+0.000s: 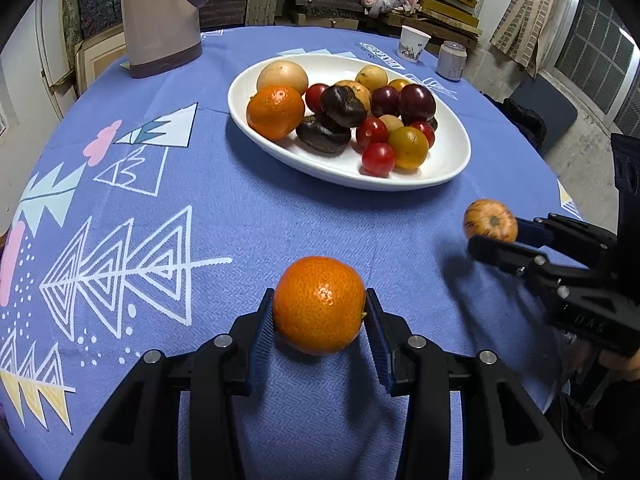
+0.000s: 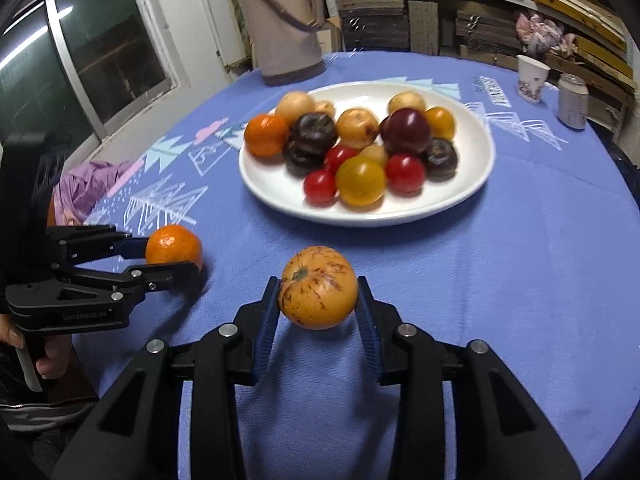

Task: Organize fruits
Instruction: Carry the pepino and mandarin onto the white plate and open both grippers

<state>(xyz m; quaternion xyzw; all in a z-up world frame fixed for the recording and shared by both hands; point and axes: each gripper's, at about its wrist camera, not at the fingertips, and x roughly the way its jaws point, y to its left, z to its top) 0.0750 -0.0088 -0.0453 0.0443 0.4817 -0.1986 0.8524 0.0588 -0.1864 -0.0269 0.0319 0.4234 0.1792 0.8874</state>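
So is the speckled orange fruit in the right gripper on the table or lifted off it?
Lifted. The speckled fruit is pinched between the right gripper pads, with its shadow on the blue tablecloth below.

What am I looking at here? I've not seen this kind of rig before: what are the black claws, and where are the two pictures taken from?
No robot: a person holds a two-finger claw in each hand, and a camera on each claw looks along its fingers. One picture is from the left claw, one from the right, and each also shows the other claw from the side. The left gripper is closed on an orange. The right gripper is closed on a speckled yellow-orange fruit, lifted above the blue tablecloth. Further back are a white plate of mixed fruit, a beige thermos, a paper cup and a can.
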